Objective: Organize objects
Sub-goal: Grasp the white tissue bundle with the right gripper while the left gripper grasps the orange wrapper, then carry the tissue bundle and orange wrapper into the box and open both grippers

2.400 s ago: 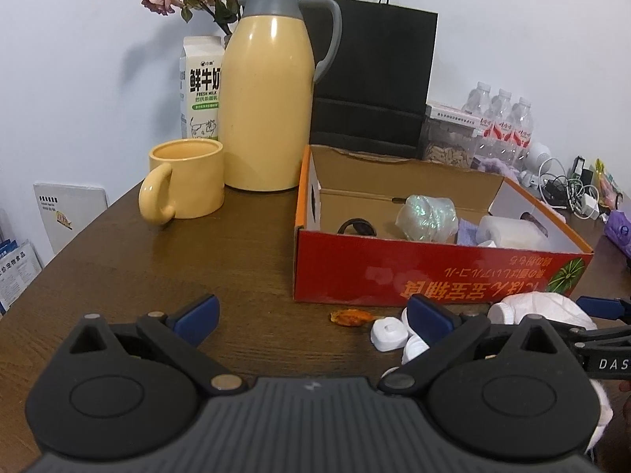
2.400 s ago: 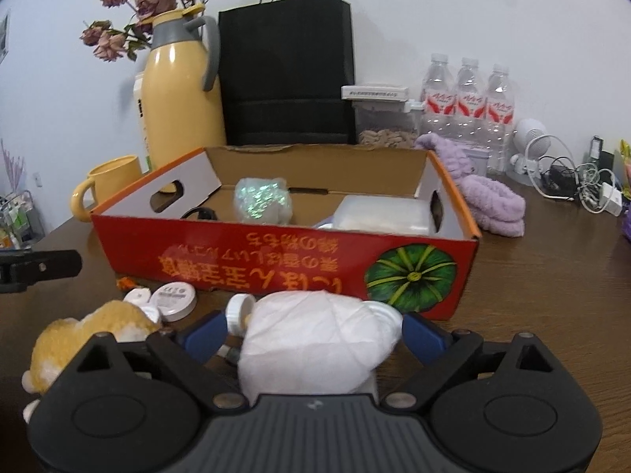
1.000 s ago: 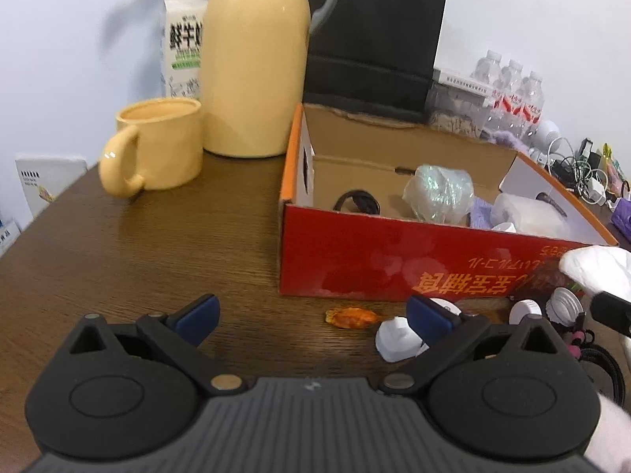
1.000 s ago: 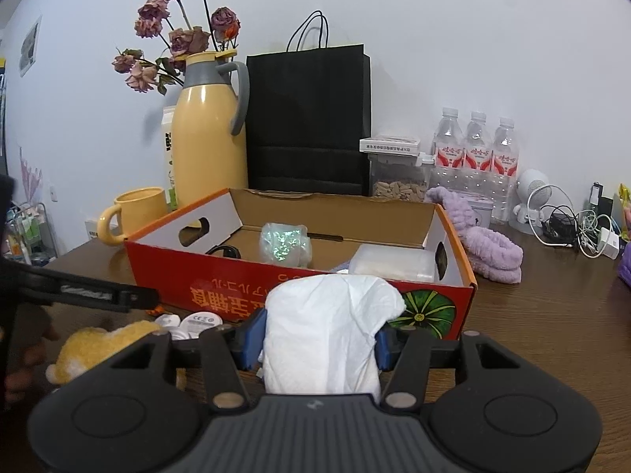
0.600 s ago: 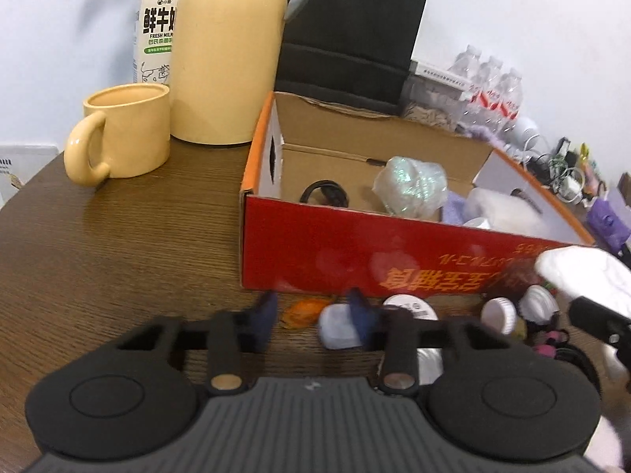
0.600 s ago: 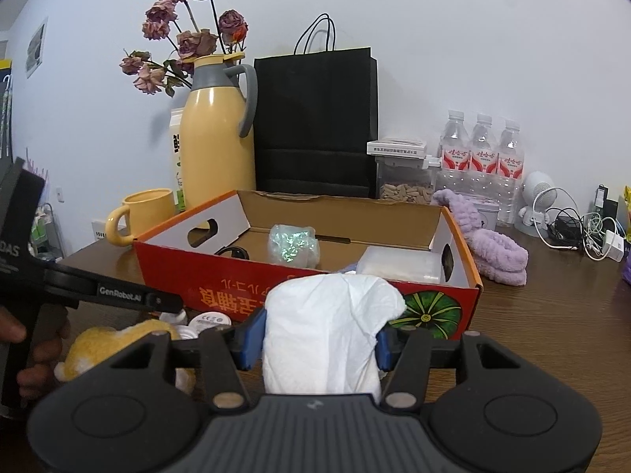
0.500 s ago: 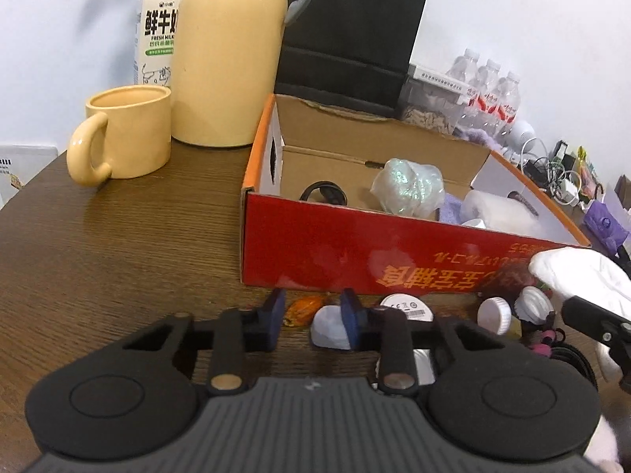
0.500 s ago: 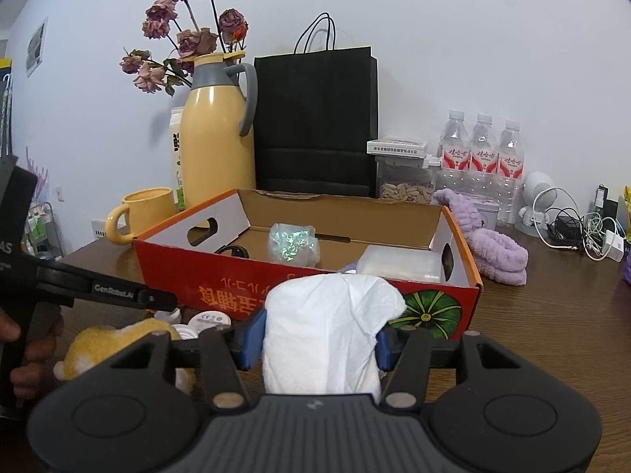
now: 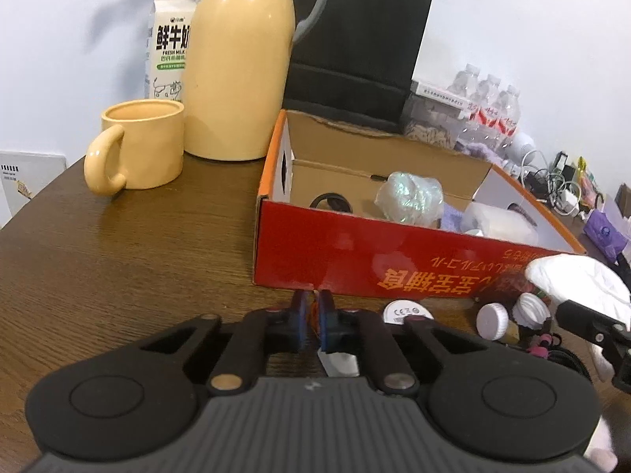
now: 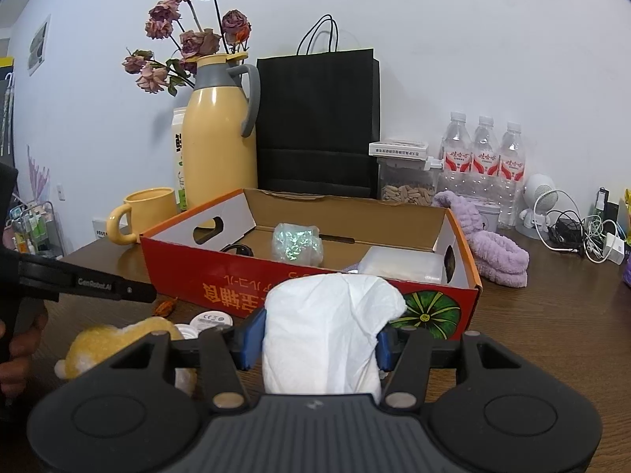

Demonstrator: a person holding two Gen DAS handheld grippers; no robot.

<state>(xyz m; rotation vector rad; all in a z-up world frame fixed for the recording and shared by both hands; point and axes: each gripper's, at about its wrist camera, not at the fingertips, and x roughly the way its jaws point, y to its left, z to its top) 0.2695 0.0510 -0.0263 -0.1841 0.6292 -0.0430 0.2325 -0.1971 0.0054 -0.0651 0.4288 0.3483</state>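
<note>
My right gripper (image 10: 315,339) is shut on a white tissue wad (image 10: 331,335), held above the table in front of the red cardboard box (image 10: 276,283). The wad also shows in the left wrist view (image 9: 579,280). My left gripper (image 9: 311,315) is shut on a small orange piece (image 9: 314,313) at table level, just in front of the box's red front wall (image 9: 355,260). In the right wrist view the orange piece (image 10: 163,307) lies at the tip of the left gripper. Inside the box lie a shiny wrapped ball (image 9: 410,195), a black ring (image 9: 329,202) and a clear container (image 10: 402,264).
White caps and discs (image 9: 406,311) and a yellow plush toy (image 10: 114,343) lie before the box. A yellow mug (image 9: 138,146), yellow thermos (image 9: 240,63), milk carton (image 9: 167,43) and black bag (image 9: 355,47) stand behind. Bottles (image 10: 485,165), purple cloth (image 10: 493,252) and cables (image 10: 579,236) are at right.
My left gripper moved forward and right and its fingers closed from wide open onto the orange piece. My right gripper closed on the tissue wad earlier and has lifted it slightly.
</note>
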